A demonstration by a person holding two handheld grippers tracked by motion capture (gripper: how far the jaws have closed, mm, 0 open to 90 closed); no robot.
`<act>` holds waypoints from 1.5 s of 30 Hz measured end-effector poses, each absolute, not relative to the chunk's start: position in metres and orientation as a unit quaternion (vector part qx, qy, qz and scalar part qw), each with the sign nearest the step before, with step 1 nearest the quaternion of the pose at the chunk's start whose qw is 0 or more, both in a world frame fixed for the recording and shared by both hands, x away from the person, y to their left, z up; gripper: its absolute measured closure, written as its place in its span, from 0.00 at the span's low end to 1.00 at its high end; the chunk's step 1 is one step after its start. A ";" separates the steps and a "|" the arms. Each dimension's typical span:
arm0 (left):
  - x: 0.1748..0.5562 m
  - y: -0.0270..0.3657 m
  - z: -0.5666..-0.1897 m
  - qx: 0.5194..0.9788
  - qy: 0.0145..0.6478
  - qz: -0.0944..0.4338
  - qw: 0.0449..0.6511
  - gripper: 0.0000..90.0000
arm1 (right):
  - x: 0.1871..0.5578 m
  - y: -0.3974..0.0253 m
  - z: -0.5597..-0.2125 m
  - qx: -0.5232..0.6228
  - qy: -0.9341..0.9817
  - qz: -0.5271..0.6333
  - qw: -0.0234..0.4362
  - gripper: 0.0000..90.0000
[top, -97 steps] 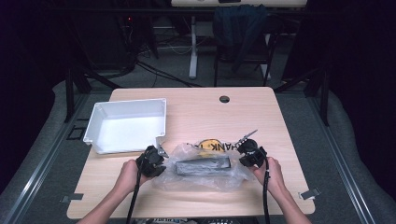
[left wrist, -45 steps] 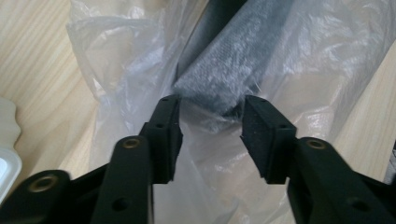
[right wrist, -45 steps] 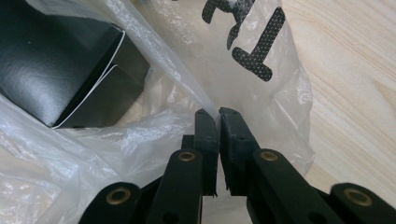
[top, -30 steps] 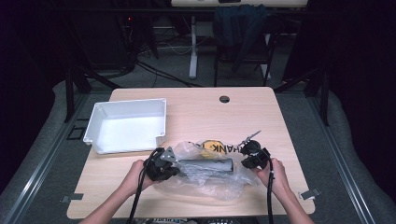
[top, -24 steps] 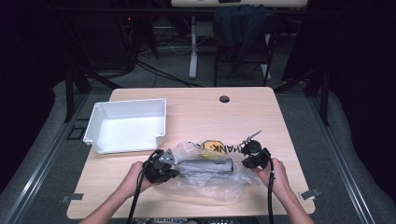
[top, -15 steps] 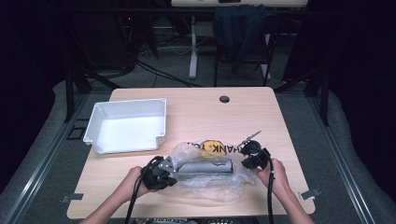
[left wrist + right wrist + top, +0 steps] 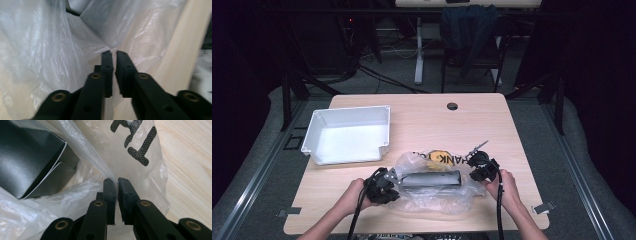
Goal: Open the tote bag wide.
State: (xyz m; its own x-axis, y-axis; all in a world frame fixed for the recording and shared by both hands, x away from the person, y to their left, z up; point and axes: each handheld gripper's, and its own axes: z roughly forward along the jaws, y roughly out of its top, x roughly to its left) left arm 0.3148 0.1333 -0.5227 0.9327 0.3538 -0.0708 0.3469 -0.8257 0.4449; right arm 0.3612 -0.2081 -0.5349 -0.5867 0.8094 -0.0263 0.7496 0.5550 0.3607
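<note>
Two tools pinched one crinkled clear plastic bag (image 7: 439, 192) on the wooden bench (image 7: 422, 117): left tool (image 7: 112, 53) and right tool (image 7: 115, 181), jaws clamped on film; matte black box (image 7: 431, 178) inside.

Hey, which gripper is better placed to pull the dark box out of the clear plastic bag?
Left, probably. The left gripper sits at the left end of the dark rectangular box, while the right gripper is pinching the clear plastic bag, so it can anchor it.
</note>
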 end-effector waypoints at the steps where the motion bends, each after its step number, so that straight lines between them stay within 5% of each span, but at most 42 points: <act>1: 0.313 0.135 -0.517 0.951 0.187 0.009 0.246 0.81 | 0.361 -0.210 -0.533 0.439 0.880 0.153 0.099 0.93; 7: 0.314 0.136 -0.491 0.932 0.199 0.046 0.299 0.57 | 0.359 -0.211 -0.529 0.445 0.874 0.167 0.100 0.93; 11: 0.325 0.128 -0.491 0.929 0.195 0.053 0.309 0.51 | 0.359 -0.211 -0.529 0.445 0.875 0.166 0.099 0.93; 13: 0.329 0.124 -0.495 0.932 0.188 0.053 0.304 0.54 | 0.359 -0.210 -0.529 0.445 0.875 0.165 0.100 0.92; 20: 0.323 0.118 -0.507 0.951 0.146 0.052 0.268 0.94 | 0.359 -0.212 -0.528 0.440 0.879 0.157 0.096 0.93; 35: 0.326 0.116 -0.537 0.966 0.157 0.053 0.200 1.00 | 0.366 -0.203 -0.540 0.437 0.880 0.149 0.113 0.94; 38: 0.330 0.118 -0.537 0.963 0.168 0.054 0.203 0.95 | 0.367 -0.201 -0.543 0.436 0.881 0.144 0.118 0.94; 45: 0.331 0.128 -0.526 0.954 0.197 0.084 0.212 0.66 | 0.366 -0.203 -0.541 0.435 0.880 0.147 0.119 0.93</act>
